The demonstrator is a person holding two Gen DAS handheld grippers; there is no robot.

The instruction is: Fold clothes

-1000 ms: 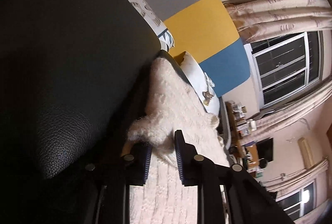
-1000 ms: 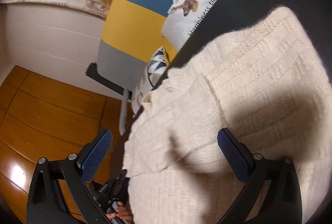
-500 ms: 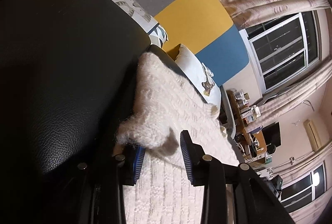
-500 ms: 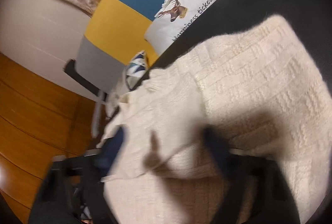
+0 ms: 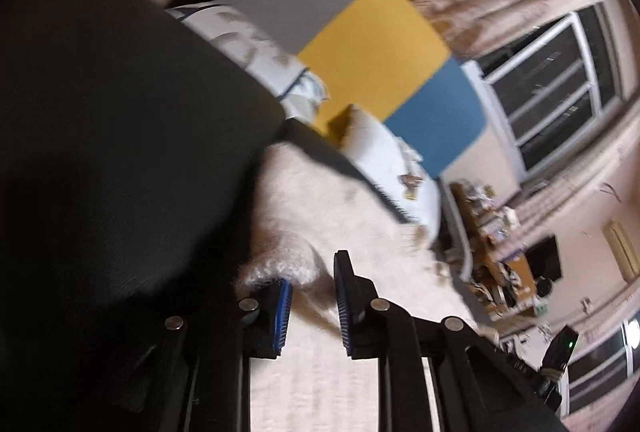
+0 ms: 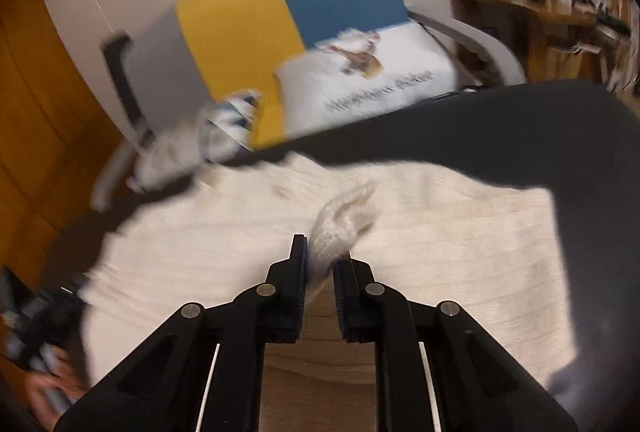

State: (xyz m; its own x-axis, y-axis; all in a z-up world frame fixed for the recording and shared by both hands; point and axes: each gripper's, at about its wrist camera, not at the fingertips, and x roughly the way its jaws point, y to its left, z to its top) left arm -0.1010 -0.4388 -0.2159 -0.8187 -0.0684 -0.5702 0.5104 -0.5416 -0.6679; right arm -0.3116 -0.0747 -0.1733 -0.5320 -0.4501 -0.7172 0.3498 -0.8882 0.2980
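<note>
A cream knit sweater (image 5: 340,216) lies spread over a black leather seat (image 5: 120,152). In the left wrist view its fuzzy edge bunches over one pad of my left gripper (image 5: 314,268). The jaws are closing around it, and a thin shadowed gap shows at the other pad. In the right wrist view the sweater (image 6: 440,232) stretches across the black seat (image 6: 520,120). My right gripper (image 6: 322,252) is shut on a raised tuft of the knit near the sweater's middle. The frames are blurred by motion.
Behind the seat stands a sofa back with grey, yellow and blue panels (image 6: 280,12), and a white printed pillow (image 6: 380,80) leans on it. A cluttered wooden table (image 6: 540,8) is at the right. A hand (image 6: 40,372) holds the other gripper at the bottom left.
My right gripper went from wide open to shut on a fold of the sweater, rolling and lifting as it did. My left jaws widened, then narrowed again around the fuzzy edge.
</note>
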